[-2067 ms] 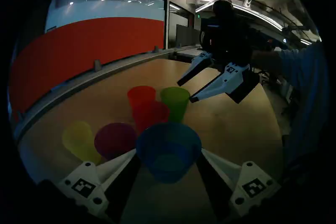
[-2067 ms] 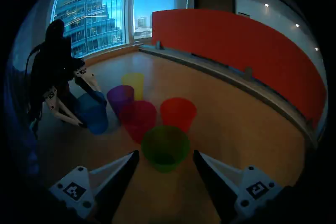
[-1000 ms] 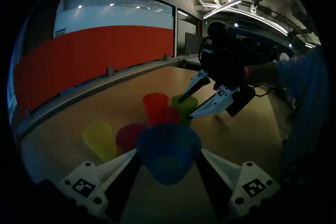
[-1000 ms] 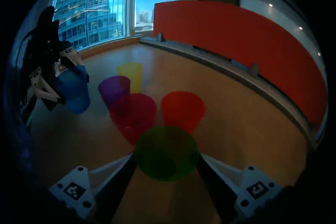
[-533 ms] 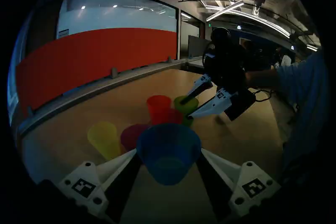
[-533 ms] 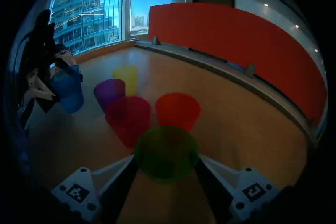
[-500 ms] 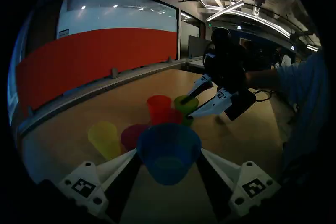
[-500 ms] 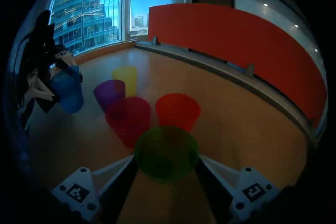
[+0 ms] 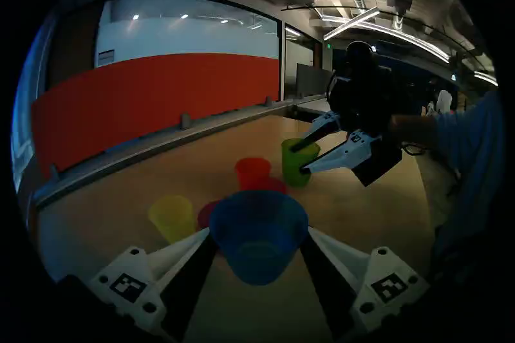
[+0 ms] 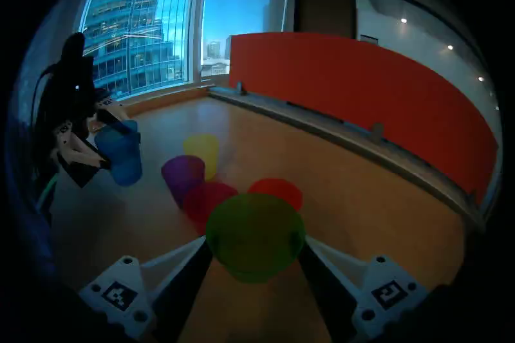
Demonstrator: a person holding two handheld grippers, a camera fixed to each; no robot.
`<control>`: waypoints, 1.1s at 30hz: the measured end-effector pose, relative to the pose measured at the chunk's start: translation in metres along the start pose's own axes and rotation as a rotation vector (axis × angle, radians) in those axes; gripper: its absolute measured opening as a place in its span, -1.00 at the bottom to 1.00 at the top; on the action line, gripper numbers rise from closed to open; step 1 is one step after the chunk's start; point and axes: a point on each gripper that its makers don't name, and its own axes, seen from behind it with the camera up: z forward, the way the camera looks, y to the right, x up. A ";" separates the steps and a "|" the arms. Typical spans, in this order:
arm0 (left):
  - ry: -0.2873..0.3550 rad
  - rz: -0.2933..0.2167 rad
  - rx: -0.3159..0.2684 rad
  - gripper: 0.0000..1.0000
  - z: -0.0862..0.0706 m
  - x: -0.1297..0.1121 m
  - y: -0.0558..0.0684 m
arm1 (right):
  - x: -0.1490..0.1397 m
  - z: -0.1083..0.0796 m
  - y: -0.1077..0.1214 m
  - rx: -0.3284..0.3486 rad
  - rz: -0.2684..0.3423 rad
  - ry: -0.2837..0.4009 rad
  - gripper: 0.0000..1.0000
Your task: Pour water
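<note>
blue cup (image 9: 257, 256): pinched between your left gripper (image 9: 256, 235) fingers, looks clear of the table (image 9: 360, 214)
green cup (image 10: 255, 227): pinched in your right gripper (image 10: 255, 244), 1 o'clock from blue cup in left gripper view
handling: likely thin light plastic, flexes, slick; squeeze gently mid-wall, below rim
water: can't tell
others: red cup (image 9: 252, 170) 12 o'clock, yellow cup (image 9: 172, 216) 10 o'clock

Blue cup (image 9: 259, 233), green cup (image 10: 255, 233) (both upright)
</note>
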 end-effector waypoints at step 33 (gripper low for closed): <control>0.117 0.012 0.045 0.69 -0.013 0.047 -0.010 | 0.104 -0.041 -0.024 -0.021 -0.001 0.338 0.81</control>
